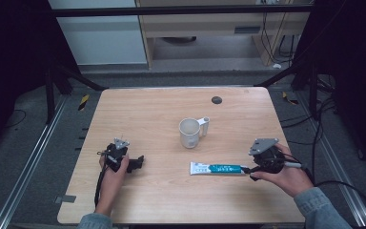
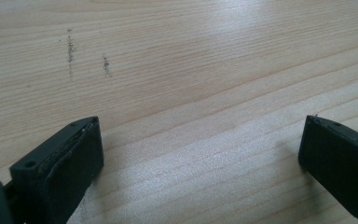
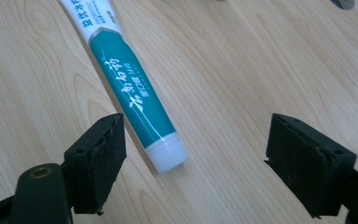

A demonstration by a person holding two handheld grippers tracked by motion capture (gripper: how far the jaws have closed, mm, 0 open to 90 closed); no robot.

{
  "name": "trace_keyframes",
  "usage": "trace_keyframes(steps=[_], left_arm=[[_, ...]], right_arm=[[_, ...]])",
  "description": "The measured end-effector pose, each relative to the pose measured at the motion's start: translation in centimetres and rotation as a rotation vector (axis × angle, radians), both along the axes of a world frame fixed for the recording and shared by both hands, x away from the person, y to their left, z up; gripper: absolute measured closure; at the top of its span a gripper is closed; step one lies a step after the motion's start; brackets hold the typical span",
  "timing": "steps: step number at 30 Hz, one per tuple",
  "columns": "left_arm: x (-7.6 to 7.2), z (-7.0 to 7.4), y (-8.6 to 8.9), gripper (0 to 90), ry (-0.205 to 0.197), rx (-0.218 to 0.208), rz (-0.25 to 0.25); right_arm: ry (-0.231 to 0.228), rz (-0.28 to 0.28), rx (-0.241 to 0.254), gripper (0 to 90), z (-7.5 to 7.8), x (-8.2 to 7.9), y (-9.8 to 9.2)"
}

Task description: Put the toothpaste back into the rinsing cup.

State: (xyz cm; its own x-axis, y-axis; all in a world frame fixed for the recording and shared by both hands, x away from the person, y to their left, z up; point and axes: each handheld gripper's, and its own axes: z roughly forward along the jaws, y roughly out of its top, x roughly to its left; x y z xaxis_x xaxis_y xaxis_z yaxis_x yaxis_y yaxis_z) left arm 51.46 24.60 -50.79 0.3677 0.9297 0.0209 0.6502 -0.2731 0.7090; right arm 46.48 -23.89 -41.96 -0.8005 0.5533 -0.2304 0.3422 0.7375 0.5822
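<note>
- High view: a wooden table [image 1: 171, 200] carries a white mug [image 1: 190, 132] near its middle, handle turned to the far right, and a teal-and-white toothpaste tube [image 1: 218, 168] lying flat on the near side of the mug.
- The right gripper [image 1: 248, 170], held in the person's right hand [image 1: 286, 175], sits at the tube's cap end, its tips just beside the cap.
- The left gripper [image 1: 138, 163], in the left hand [image 1: 114, 169], rests on the table well apart from tube and mug, pointing towards them over bare wood.
- A small dark disc [image 1: 216, 99] lies beyond the mug, far from both grippers.
- Left gripper view: the jaws stand wide apart over the wood, with nothing between the fingers [image 2: 70, 163]; faint dark scuffs [image 2: 70, 49] mark the board ahead.
- Right gripper view: the jaws are spread wide. The tube's white cap [image 3: 168, 156] lies between the fingers [image 3: 100, 158], nearer this view's left one and touching neither, with the tube body running away ahead and to the left.
</note>
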Motion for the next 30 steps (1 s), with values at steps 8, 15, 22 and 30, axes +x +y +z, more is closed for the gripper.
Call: trace_keyframes(steps=[8,15,22,30], left_arm=[[0.0,0.0,0.0,0.0,0.000,0.000,0.000],[0.0,0.0,0.0,0.0,0.000,0.000,0.000],[0.0,0.0,0.0,0.0,0.000,0.000,0.000],[0.0,0.0,0.0,0.0,0.000,-0.001,0.000]], right_arm=[[0.027,0.086,-0.042,26.5,0.8,1.0,2.5],[0.054,0.138,-0.071,32.2,0.7,1.6,4.0],[0.078,0.170,-0.104,37.5,0.2,2.2,5.2],[0.120,0.212,-0.124,44.7,-0.2,2.6,6.6]])
